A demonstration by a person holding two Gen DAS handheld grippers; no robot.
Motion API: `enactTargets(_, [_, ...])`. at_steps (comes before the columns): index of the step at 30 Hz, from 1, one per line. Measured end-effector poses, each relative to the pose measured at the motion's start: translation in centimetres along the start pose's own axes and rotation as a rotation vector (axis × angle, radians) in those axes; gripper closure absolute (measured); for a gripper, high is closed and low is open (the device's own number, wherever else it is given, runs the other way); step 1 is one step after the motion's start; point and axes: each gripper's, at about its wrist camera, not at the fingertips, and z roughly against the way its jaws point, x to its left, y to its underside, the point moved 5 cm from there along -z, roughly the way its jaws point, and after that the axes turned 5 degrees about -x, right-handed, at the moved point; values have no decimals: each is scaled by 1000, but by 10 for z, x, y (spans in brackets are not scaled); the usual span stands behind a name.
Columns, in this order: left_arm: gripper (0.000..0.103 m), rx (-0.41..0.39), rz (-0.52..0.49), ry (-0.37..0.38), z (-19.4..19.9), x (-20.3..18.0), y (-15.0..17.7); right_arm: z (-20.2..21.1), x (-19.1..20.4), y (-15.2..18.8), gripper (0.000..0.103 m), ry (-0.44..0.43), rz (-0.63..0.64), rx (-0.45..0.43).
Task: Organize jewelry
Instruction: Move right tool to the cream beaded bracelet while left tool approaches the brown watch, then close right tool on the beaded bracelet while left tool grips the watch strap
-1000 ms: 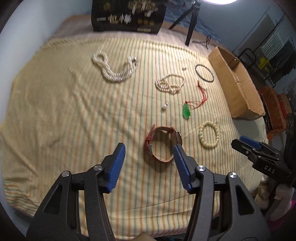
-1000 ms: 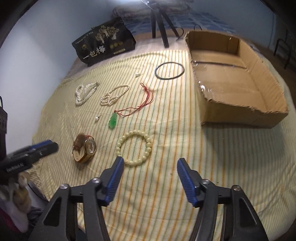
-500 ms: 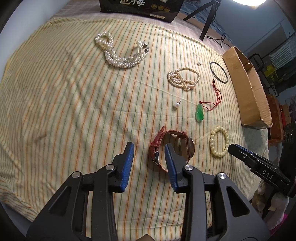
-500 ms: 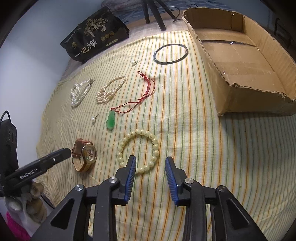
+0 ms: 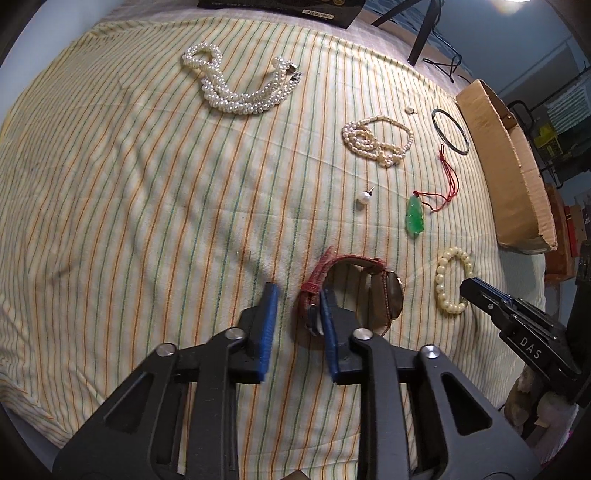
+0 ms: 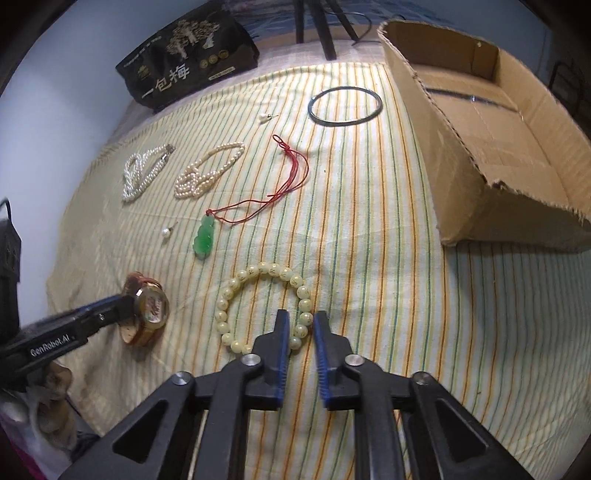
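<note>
A red-strap watch (image 5: 354, 291) lies on the striped cloth (image 5: 129, 184). My left gripper (image 5: 297, 306) is narrowly open, its right finger inside the strap loop and its left finger outside. The watch also shows in the right wrist view (image 6: 147, 308). A cream bead bracelet (image 6: 264, 304) lies near the front. My right gripper (image 6: 298, 326) is narrowly open with the bracelet's near right beads between its fingers. A green pendant on a red cord (image 6: 205, 238), two pearl strands (image 6: 142, 175) (image 6: 207, 171), two loose pearls and a black ring (image 6: 345, 105) lie farther back.
An open cardboard box (image 6: 491, 147) stands at the right edge of the cloth. A black printed bag (image 6: 188, 62) and tripod legs (image 6: 317, 26) stand at the back. The cloth's front edge lies just below both grippers.
Both grippers have moved forward and down and narrowed. The left now straddles the watch strap; the right now straddles the bracelet's beads.
</note>
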Motion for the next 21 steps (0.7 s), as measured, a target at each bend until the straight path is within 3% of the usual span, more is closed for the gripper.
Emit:
enactTargets(2, [95,-2,-10,5,0,-3,1,1,1,-1,97,-7,7,-7])
enactTargets(12, [95,-48,-15,9,13,-9,-2,24,4,-9,98,-40,10,-84])
enactTargets(21, [95,-99,8,78,36,-20,-12,55,16,-19,98,-61,38,-171])
